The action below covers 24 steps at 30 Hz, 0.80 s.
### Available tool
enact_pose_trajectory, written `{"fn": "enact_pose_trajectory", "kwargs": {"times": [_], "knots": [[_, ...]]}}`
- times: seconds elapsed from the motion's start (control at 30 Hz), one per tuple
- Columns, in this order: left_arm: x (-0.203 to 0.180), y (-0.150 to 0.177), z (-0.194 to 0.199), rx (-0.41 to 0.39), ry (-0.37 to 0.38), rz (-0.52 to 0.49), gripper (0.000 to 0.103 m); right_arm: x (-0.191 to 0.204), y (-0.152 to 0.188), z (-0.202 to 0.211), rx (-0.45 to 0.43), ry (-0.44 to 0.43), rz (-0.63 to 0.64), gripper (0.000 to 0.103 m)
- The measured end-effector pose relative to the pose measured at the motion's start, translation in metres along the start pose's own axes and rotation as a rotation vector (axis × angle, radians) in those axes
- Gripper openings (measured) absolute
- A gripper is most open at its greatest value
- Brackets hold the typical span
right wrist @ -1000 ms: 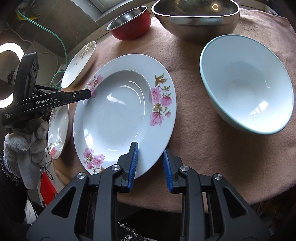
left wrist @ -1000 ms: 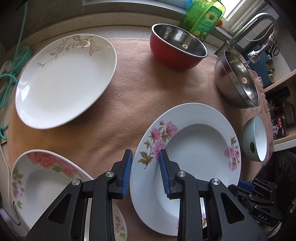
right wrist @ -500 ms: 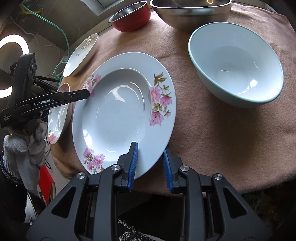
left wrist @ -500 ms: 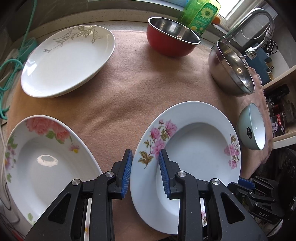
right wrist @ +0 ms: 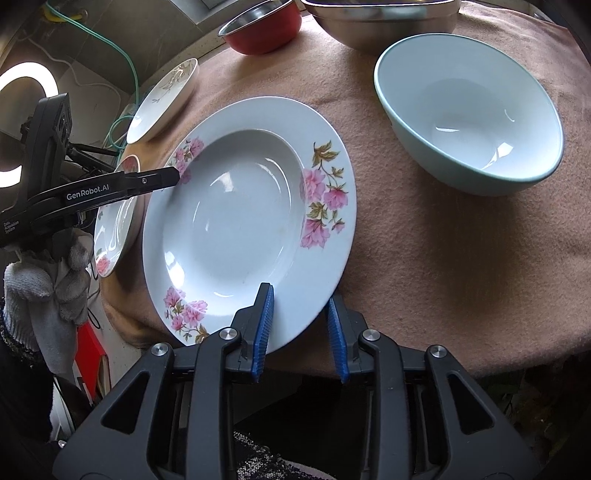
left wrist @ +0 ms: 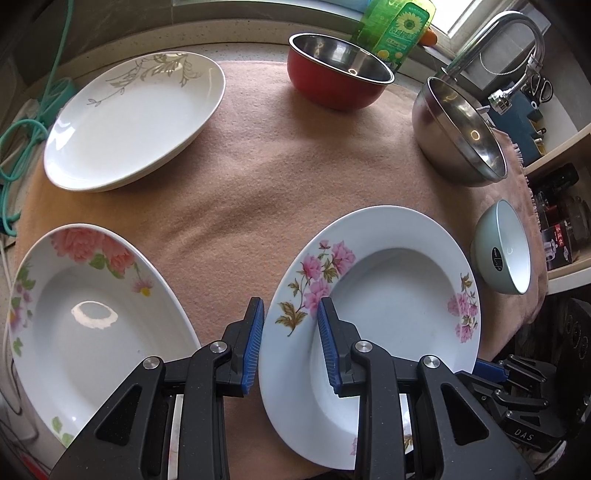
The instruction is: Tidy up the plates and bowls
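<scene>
A white deep plate with pink flowers point(left wrist: 388, 295) point(right wrist: 240, 221) lies near the front edge of the pink cloth point(left wrist: 277, 184). My left gripper point(left wrist: 290, 306) is shut on its left rim, one pad under and one inside. My right gripper point(right wrist: 299, 295) grips the opposite rim; its jaws are opening with the rim between the pads. A rose-patterned plate point(left wrist: 85, 314) sits front left and a gold-leaf plate point(left wrist: 136, 118) back left. The red bowl point(left wrist: 332, 88), steel bowl point(left wrist: 454, 147) and pale green bowl point(right wrist: 469, 129) stand at the back and right.
A green detergent bottle point(left wrist: 399, 29) and a faucet point(left wrist: 517, 33) are behind the cloth. Teal cable point(left wrist: 22, 140) hangs at the left. A gloved hand point(right wrist: 48, 288) holds the left gripper. Shelves with small items point(left wrist: 561, 229) are on the right.
Both grippers drew the pink-flowered plate toward the table's near edge, bringing the rose plate fully into the left view, then stopped. The right pads now stand slightly wider apart.
</scene>
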<state>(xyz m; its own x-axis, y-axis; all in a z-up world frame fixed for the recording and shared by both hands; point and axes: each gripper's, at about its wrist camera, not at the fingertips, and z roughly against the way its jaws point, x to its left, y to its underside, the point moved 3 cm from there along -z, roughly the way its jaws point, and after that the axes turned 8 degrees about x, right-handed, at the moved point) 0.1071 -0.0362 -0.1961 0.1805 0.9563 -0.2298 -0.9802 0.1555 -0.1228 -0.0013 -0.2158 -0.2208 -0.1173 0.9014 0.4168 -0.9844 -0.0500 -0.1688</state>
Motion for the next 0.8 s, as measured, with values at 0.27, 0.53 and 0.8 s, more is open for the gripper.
{"fn": "enact_pose_trajectory", "kwargs": {"times": [0.27, 0.53, 0.8], "knots": [[0.003, -0.001, 0.002, -0.001, 0.013, 0.012, 0.028, 0.002, 0.0, 0.009, -0.002, 0.044, 0.011, 0.032], [0.006, -0.006, 0.02, -0.046, 0.026, 0.013, 0.028, 0.004, 0.004, 0.032, -0.055, 0.064, 0.022, 0.035], [0.014, -0.003, 0.043, -0.11, 0.044, 0.048, 0.029, 0.011, -0.006, 0.054, -0.128, 0.041, 0.033, 0.052]]}}
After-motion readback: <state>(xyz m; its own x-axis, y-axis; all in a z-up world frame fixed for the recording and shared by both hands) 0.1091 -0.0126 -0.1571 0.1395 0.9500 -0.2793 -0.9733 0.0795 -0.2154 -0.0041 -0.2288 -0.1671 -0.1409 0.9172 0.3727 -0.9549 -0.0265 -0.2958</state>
